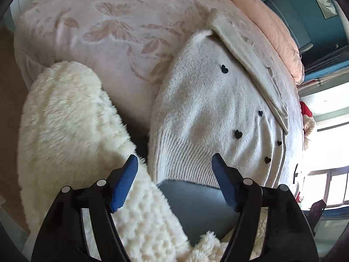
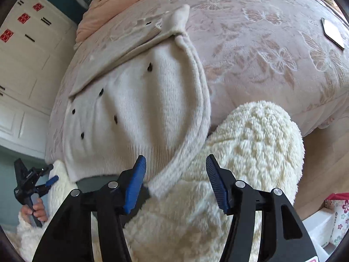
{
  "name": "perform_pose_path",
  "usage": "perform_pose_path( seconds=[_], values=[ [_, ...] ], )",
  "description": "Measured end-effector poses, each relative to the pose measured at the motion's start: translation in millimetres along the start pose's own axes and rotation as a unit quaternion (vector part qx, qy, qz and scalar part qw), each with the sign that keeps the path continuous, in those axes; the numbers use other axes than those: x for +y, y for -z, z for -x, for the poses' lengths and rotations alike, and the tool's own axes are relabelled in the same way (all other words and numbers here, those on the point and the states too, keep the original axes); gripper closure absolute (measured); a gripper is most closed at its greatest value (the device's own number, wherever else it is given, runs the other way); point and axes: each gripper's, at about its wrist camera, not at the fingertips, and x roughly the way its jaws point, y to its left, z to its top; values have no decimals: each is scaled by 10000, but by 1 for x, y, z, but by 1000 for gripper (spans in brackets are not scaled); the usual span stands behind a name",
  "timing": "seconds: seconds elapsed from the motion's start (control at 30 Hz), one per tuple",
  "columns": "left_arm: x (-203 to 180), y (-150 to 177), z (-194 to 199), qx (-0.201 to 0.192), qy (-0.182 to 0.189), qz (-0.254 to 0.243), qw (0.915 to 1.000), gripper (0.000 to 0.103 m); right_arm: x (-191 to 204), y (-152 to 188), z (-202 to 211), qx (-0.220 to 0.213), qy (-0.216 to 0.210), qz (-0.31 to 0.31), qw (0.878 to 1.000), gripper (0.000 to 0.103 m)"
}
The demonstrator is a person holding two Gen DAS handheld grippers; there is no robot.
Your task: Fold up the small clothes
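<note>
A small cream knit sweater [image 1: 213,109] with dark heart marks lies on the bed, one sleeve folded across its top; it also shows in the right wrist view [image 2: 135,109]. Its ribbed hem hangs over the bed's near edge. My left gripper [image 1: 174,163] is open and empty, just short of the hem. My right gripper [image 2: 174,163] is open and empty, above the sweater's side edge and ribbed sleeve [image 2: 187,148]. The left gripper [image 2: 37,181] also shows at the far left of the right wrist view, held by a hand.
The person's fluffy white fleece sleeve [image 1: 72,126] lies beside the sweater, also in the right wrist view [image 2: 250,148]. The bed has a pink leaf-patterned blanket [image 1: 113,28]. A peach duvet [image 1: 277,21] is bunched at the far end. A phone [image 2: 332,33] lies on the bed.
</note>
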Motion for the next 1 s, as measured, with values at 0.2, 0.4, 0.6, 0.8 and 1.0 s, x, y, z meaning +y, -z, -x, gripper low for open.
perform_pose_path(
  seconds=[0.2, 0.4, 0.6, 0.8, 1.0],
  values=[
    [-19, -22, -47, 228, -296, -438, 9983, 29, 13, -1, -43, 232, 311, 338, 9987, 31],
    [-34, -17, -73, 626, -362, -943, 9929, 30, 27, -3, -57, 434, 130, 477, 9978, 48],
    [-13, -22, -30, 487, 555, -290, 9968, 96, 33, -14, -36, 143, -693, 444, 9965, 95],
    [-19, 8, 56, 173, 760, -648, 9949, 100, 18, 0, 28, 152, -461, 740, 9961, 96],
    [-9, 46, 90, 502, 803, -466, 9944, 101, -6, 43, 61, 745, -482, 461, 9950, 97]
  ],
)
